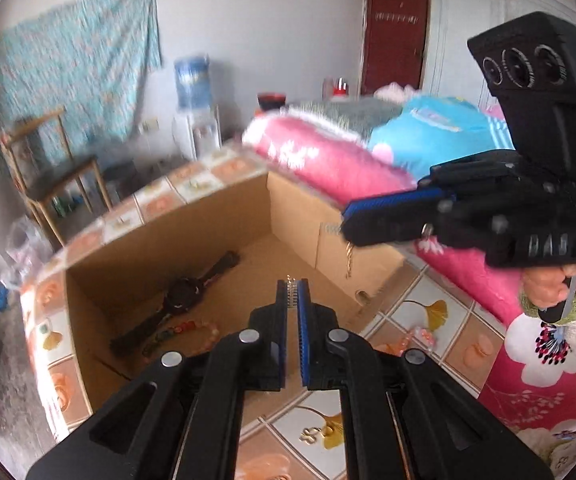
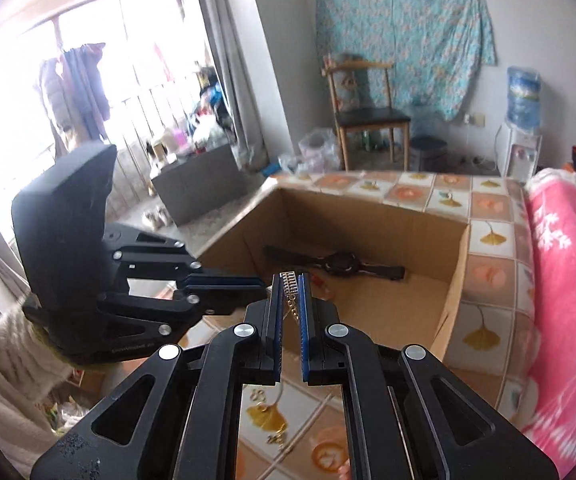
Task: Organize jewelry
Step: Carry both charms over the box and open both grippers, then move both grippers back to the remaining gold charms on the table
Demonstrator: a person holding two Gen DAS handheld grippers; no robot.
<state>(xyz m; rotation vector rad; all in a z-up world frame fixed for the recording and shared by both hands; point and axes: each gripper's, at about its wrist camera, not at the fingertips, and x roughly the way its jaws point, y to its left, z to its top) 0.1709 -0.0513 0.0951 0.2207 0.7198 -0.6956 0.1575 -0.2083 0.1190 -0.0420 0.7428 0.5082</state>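
Both claws pinch a thin gold chain: the left claw [image 1: 292,292] and the right claw [image 2: 290,286] each squeeze one end of the chain [image 2: 289,283]. Below, a cardboard box [image 1: 223,216] holds a black watch [image 1: 181,294] and a bead bracelet [image 1: 191,330] at lower left.

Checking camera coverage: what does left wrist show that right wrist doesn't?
Left wrist only: red door, beaded bracelet in the cardboard box, blue bedding.
Right wrist only: window with hanging clothes, chain dangling from the right gripper.
Both: box, watch, chair, water dispenser, pink blanket, left gripper shut on a chain end.
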